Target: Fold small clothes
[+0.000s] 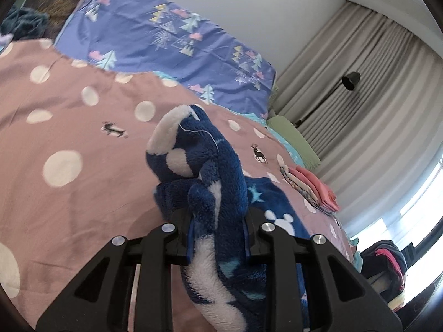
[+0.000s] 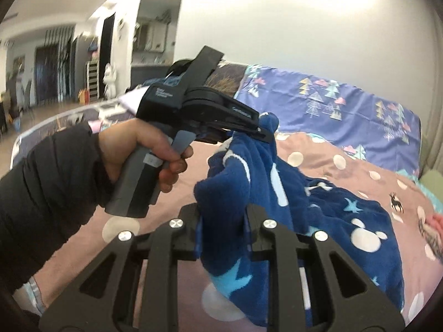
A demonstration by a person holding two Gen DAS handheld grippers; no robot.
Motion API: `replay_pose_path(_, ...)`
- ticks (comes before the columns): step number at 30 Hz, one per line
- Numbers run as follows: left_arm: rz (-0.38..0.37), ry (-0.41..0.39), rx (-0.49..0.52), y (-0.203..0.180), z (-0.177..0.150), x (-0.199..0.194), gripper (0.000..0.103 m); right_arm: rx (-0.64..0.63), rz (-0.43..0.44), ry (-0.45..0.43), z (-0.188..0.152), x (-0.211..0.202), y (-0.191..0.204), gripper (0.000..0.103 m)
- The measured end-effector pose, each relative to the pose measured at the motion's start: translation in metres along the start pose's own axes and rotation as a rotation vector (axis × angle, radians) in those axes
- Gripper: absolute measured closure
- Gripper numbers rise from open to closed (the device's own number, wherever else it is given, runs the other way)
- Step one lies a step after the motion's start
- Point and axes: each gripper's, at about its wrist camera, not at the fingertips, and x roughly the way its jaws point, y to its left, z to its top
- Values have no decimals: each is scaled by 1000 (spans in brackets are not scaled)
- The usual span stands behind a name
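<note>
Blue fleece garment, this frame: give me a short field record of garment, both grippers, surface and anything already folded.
garment: blue fleece garment with white and light-blue shapes, partly lifted, its far end lying on the bed
left gripper: left gripper shut on the fleece
right gripper: right gripper shut on another part of the fleece
surface: pink dotted bedspread
folded: stack of folded clothes near the bed's far edge
background: purple tree-print cover, grey curtain

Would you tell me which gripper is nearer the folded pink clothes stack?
Right, probably. The right gripper sits on the stack's side of the blue fleece garment; the left gripper clamps the far side.
</note>
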Motion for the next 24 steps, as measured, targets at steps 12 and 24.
replay_pose_path(12, 27, 177, 216, -145, 23, 115, 78, 411, 2, -89, -38, -67, -148, 82)
replay_pose_path(24, 116, 396, 388, -217, -54, 271, 62, 967, 72, 24, -180, -83, -273, 83)
